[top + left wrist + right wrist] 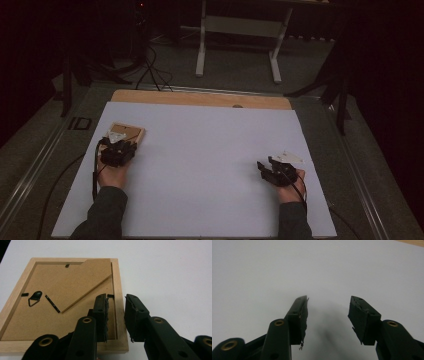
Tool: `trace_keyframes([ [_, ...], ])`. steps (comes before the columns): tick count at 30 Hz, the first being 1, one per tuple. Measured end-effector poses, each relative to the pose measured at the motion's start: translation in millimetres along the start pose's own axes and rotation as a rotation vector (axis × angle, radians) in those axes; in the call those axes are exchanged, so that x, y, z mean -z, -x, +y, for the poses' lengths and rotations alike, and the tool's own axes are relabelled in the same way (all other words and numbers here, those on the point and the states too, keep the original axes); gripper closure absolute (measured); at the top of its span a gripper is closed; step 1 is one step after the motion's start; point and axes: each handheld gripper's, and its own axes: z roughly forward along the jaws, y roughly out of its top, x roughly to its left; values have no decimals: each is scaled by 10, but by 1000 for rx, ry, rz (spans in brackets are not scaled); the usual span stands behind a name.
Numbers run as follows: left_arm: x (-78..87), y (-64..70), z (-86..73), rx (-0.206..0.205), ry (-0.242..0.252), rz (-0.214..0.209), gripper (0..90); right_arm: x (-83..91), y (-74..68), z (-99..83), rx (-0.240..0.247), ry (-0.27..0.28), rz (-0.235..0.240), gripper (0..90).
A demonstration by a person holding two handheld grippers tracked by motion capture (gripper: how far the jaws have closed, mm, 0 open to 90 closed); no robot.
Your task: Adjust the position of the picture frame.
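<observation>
Place: a lab or recording studio.
Signs: white board [210, 165] as work surface, black curtains [390, 75], cables [150, 70] on grey carpet [240, 65], stand legs [200, 50].

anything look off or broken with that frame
Yes: the picture frame lies face down, and its angled stand flap sits skewed across the backing. The left gripper straddles its right rail, jaws open.

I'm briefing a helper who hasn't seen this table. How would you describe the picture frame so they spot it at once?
Start from the white sheet covering the table; the frame lies flat near its far left corner, just ahead of the left gripper. It is a pale wooden rectangle lying face down, showing a brown backing board with a folded stand and a small black hanger.
</observation>
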Motion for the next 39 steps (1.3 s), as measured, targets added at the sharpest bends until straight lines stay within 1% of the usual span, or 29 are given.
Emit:
trace_keyframes([
  [3,-5,-5,-1,3,4,-3,715,-2,0,0,3,0,1,489],
  [5,-5,2,-2,-7,2,-2,722,-1,-1,0,5,1,0,489],
  [7,-9,21,-1,-17,4,-7,761,-2,-2,0,6,2,0,489],
  [8,-11,39,0,-29,1,-5,794,-3,-3,0,6,1,0,489],
  [9,-12,53,3,-34,-1,4,811,-4,-5,0,7,2,0,489],
  [14,-12,29,-1,-26,3,-10,810,0,-4,0,8,4,1,489],
  [15,-18,40,-2,-34,7,6,797,1,-2,0,7,4,0,489],
  [16,-18,40,-2,-34,7,6,763,1,-1,0,7,4,1,489],
  [17,-21,48,-1,-41,6,23,763,1,-1,0,7,4,1,489],
  [18,-22,48,-2,-41,7,24,744,1,0,0,7,4,1,489],
  [19,-23,41,-3,-39,10,21,744,1,0,0,7,4,1,489],
  [21,-24,25,-6,-25,13,20,714,1,0,0,6,4,0,489],
  [22,-23,20,-6,-22,12,20,708,1,0,0,6,4,0,488],
  [24,-22,13,-6,-21,9,29,658,1,0,-1,8,3,1,488],
  [26,-18,5,-8,-12,9,27,654,1,0,0,7,4,1,488],
  [28,-10,4,-8,-9,3,34,621,3,1,0,7,5,1,488],
  [30,-3,8,-9,-10,-2,30,597,4,2,0,5,5,1,488],
  [32,7,26,-11,-21,-10,29,585,4,6,-2,5,5,1,488],
  [33,15,52,-13,-34,-16,31,583,4,7,-2,5,6,1,488],
  [37,21,78,-15,-49,-22,34,579,4,6,-2,5,6,2,488],
  [38,25,104,-17,-68,-24,33,579,4,5,-1,6,6,2,488],
  [39,27,109,-17,-70,-23,24,609,6,4,-1,7,6,3,488],
])
